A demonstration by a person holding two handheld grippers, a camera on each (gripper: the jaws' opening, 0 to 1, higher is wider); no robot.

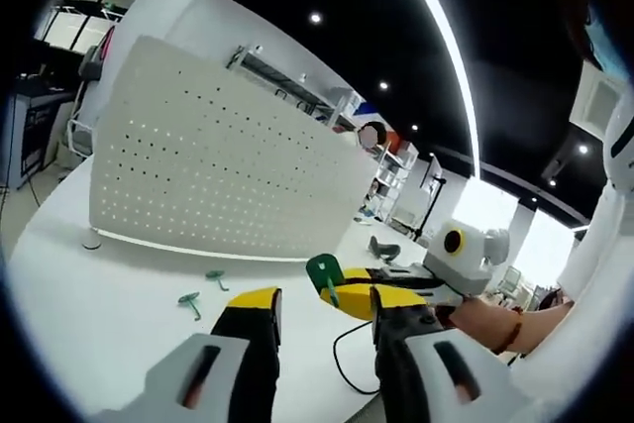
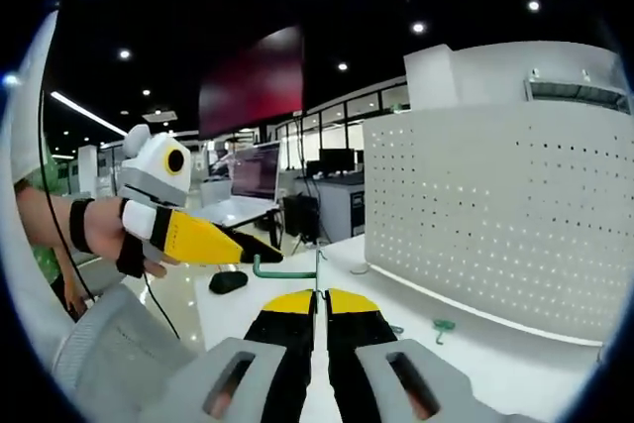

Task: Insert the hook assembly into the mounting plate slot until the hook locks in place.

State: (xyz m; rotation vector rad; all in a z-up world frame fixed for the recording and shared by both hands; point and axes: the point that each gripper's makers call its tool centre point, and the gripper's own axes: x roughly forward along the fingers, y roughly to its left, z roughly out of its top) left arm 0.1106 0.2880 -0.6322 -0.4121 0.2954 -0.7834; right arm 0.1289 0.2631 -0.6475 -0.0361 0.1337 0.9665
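Note:
A white perforated mounting plate stands upright on the white table; in the right gripper view the plate is on the right. My right gripper is shut on a green hook, whose bar juts out to the left of the jaws. In the left gripper view the same right gripper reaches in from the right with the green hook at its tip, held between my own wide-apart jaws. My left gripper is open and holds nothing. The left gripper also enters the right gripper view from the left.
Two loose green hooks lie on the table in front of the plate; one such hook lies near the plate's foot. A black cable loops close by. A black mouse sits further back. Desks and monitors stand behind.

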